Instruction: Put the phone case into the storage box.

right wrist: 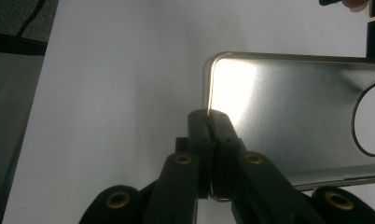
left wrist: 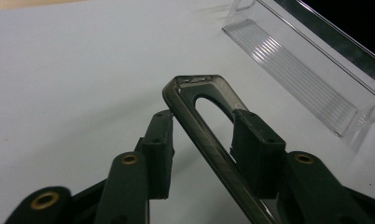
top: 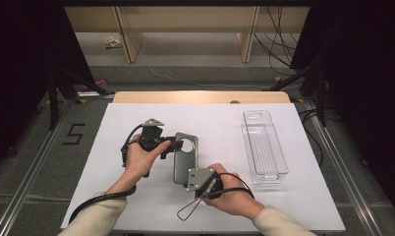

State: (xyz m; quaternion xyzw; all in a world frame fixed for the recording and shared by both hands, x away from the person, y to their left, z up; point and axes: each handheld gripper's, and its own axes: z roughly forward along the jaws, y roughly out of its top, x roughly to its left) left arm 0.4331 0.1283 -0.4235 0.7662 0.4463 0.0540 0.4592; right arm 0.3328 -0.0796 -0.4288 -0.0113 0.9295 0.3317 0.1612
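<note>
A single black "5" is marked on the grey floor left of the tabletop; nothing else is readable.

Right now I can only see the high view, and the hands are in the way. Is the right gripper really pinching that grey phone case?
Observer: Yes. In the right gripper view, the right gripper has its jaws shut tight on the rim of the phone case, close to one corner.
Operator: What about the left one?
Observer: In the left gripper view, the left gripper has one jaw on each side of the case's rim, beside the round hole. A thin gap shows next to one pad, so it doesn't look clamped yet.
</note>
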